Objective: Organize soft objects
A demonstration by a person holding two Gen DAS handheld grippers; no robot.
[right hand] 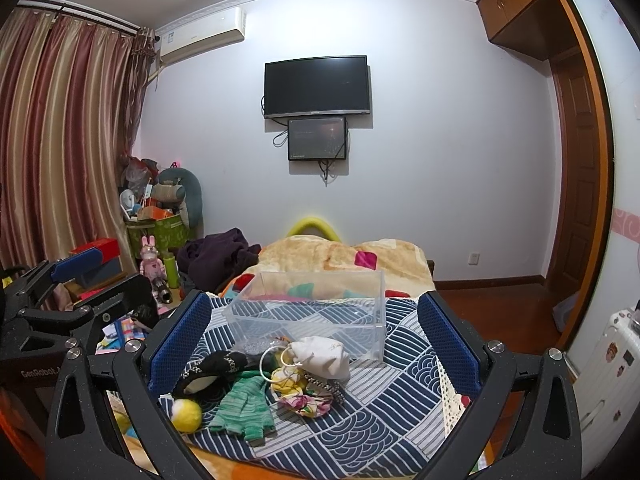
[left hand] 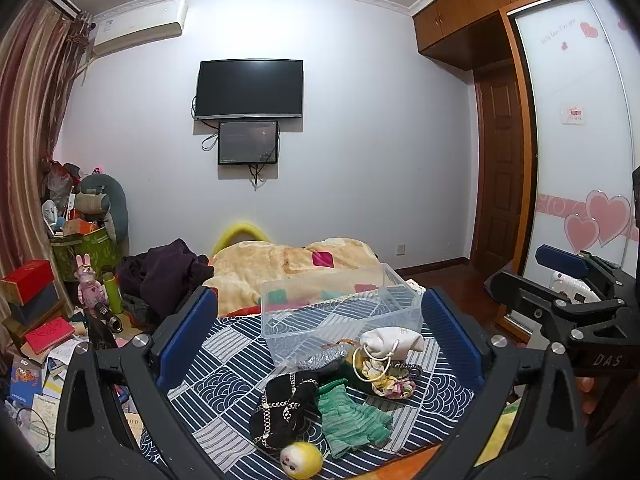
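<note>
A pale wall carries a dark television with a smaller screen beneath. An air conditioner hangs beside striped curtains. Wooden cabinets top a brown door; the floor is reddish wood.

Storage bin: clear, glossy plastic. Bedspread: matt printed cloth. Green glove: ribbed knit. White pouch: plain soft fabric. Gripper pads: blue, textured rubber-like. Floor: polished wood.

You have one clear box, one white pouch, one green knit glove, one black chain bag, one yellow ball doll and one flowery scrunchie on one bed.
</note>
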